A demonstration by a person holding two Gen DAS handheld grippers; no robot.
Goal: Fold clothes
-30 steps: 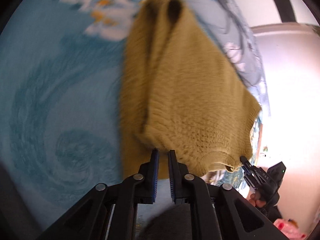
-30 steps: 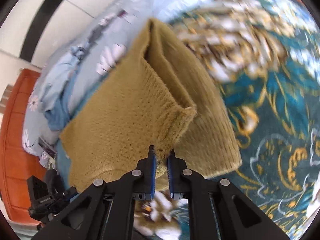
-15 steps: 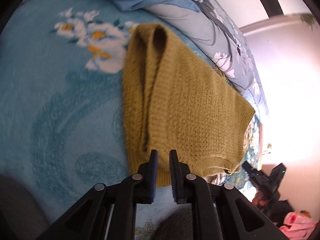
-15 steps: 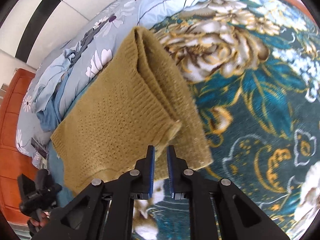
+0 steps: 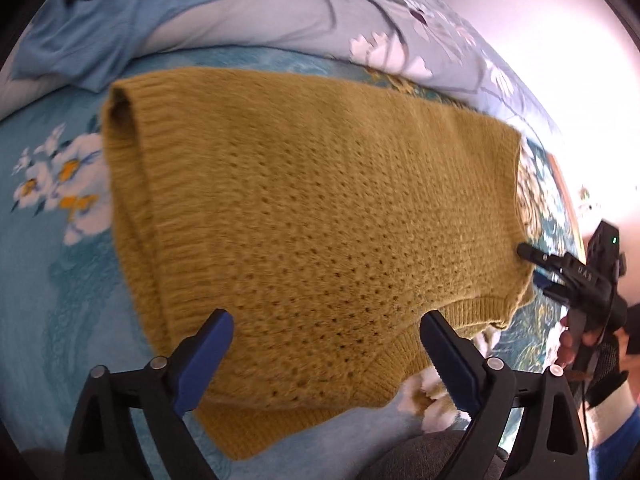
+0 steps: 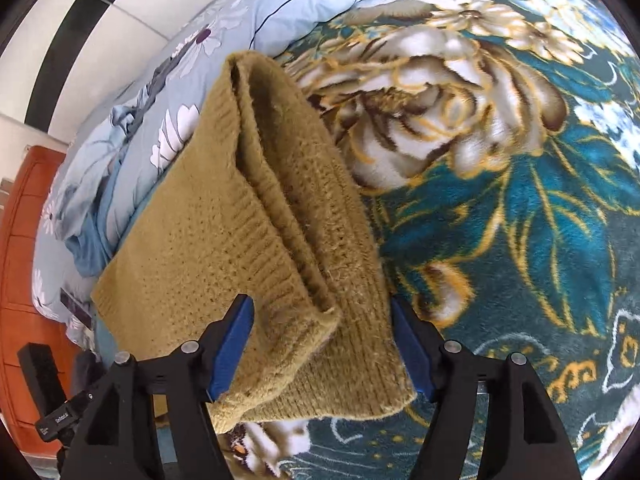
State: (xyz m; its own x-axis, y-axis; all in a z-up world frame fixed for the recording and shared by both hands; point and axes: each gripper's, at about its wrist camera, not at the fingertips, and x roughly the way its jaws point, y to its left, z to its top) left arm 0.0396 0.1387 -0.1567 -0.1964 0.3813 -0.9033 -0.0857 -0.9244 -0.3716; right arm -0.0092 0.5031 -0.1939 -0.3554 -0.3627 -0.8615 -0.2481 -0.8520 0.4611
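The folded mustard sweater [image 5: 320, 216] is laid on the bed [image 6: 540, 240], directly ahead of both tools. The left tool [image 5: 326, 344] and right tool [image 6: 322, 344] are spread, nothing gripped; its long axis runs from one to the other.

Teal floral blanket [image 6: 540, 216] is covering the bed, big cream-and-gold flower print showing in the right wrist view; lighter teal with white flowers [image 5: 60, 184] in the left wrist view. Pale blue floral duvet [image 5: 320, 20] is lying bunched along the blanket's far edge, with a plain blue cloth [image 5: 88, 40] sitting at its left end. Orange-red wooden headboard [image 6: 24, 248] is standing at the left. White tiled wall with a black stripe [image 6: 80, 12] is showing behind.
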